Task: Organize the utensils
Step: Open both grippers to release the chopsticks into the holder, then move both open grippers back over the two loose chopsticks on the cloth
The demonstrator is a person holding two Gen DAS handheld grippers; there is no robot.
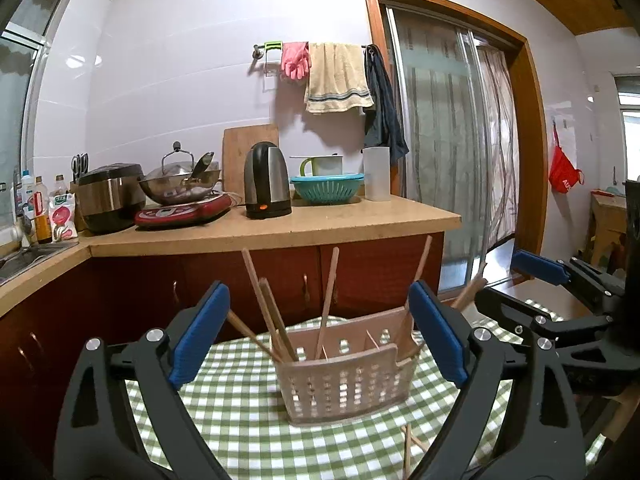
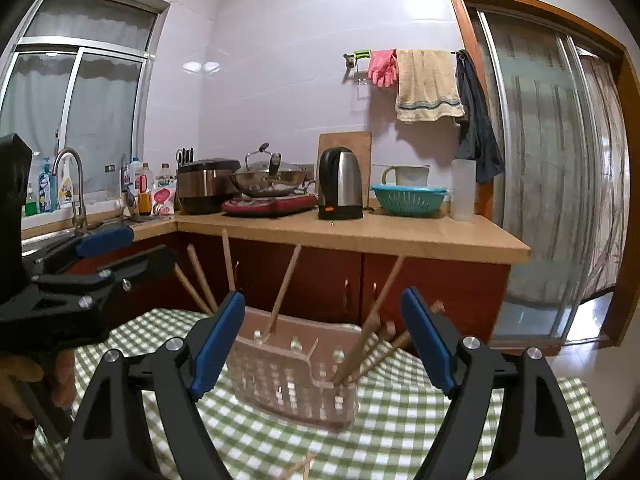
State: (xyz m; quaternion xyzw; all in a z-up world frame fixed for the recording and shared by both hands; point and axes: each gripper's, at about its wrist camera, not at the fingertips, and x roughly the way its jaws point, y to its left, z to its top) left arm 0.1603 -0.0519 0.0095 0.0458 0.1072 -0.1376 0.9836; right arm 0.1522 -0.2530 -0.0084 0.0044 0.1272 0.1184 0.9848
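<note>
Your left gripper [image 1: 318, 334] and right gripper [image 2: 322, 338] both gape empty around the chopstick-filled basket [image 1: 346, 380] at frame centre on the checked bench [image 1: 240, 420].

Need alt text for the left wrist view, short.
Open left gripper with blue fingers frames a perforated utensil basket holding upright wooden chopsticks on a green checked tablecloth. The right gripper enters from the right; loose chopsticks lie in front.

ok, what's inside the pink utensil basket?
Wooden chopsticks stand leaning in the basket, spread across its compartments. Their lower ends and the basket floor are hidden by the slotted wall.
</note>
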